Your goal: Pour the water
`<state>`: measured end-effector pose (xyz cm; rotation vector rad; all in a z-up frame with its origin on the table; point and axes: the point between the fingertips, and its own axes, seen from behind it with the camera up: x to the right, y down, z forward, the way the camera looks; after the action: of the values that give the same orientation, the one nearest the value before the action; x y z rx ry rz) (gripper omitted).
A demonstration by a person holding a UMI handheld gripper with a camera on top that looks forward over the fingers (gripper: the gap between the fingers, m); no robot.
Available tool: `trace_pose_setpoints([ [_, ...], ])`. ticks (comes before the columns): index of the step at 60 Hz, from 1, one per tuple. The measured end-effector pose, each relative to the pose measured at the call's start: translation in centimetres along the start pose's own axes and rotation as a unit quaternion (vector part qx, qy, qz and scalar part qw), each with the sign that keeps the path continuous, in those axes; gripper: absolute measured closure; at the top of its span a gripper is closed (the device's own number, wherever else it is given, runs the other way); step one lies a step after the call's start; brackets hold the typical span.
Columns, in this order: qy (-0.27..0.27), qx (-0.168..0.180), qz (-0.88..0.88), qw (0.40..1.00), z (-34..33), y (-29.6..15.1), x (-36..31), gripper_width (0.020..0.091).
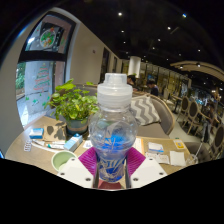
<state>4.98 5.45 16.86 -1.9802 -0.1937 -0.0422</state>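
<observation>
Nearest to the camera is the tool (111, 172), and its two fingers with the pink pads (88, 158) are closed on a clear plastic bottle (112, 130), one pad pressing at each side of the lower body. This bottle stands upright between the fingers, with a white cap (114, 92) on top and a blue label (112, 160) around the lower part. It is held above the counter (40, 155), which has a light wooden surface. On the left, a little farther, a green plant (72, 103) grows in a dark pot (76, 126), and small items which I cannot identify lie near this pot. On the right side of the counter some flat white and yellow packages (166, 152) lie. Far behind, a large room shows with chairs (187, 105) on the right, ceiling lights (120, 14), and a poster (50, 40) on the left wall.
</observation>
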Motion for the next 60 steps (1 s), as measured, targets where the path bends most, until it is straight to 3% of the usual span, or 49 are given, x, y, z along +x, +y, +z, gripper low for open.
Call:
trace_pose_setpoints([
  [11,-0.023,-0.005,0.05,0.998,2.1,5.4,-0.5,0.0744],
  [20,-0.024,-0.033,0.071,0.997,2.9,10.4,-0.4,0.0736],
  [22,-0.023,-0.007,0.073,0.997,2.7,9.7,-0.5,0.0736],
  [32,-0.013,0.003,0.07,0.997,2.6,9.7,-0.3,0.0712],
  [41,-0.008,-0.021,0.071,0.997,2.8,10.0,-0.1,0.0558],
  [43,-0.003,-0.034,0.064,0.997,2.5,10.2,0.0,0.046],
  [46,-0.001,-0.046,0.051,0.998,1.9,10.1,-0.2,0.0234],
  [49,0.01,-0.06,0.037,0.997,0.9,10.0,0.0,0.0282],
  [53,0.025,-0.069,0.024,0.997,-1.2,9.0,0.0,0.0239],
  [60,0.044,-0.093,0.033,0.994,-6.4,7.1,-0.9,0.0252],
])
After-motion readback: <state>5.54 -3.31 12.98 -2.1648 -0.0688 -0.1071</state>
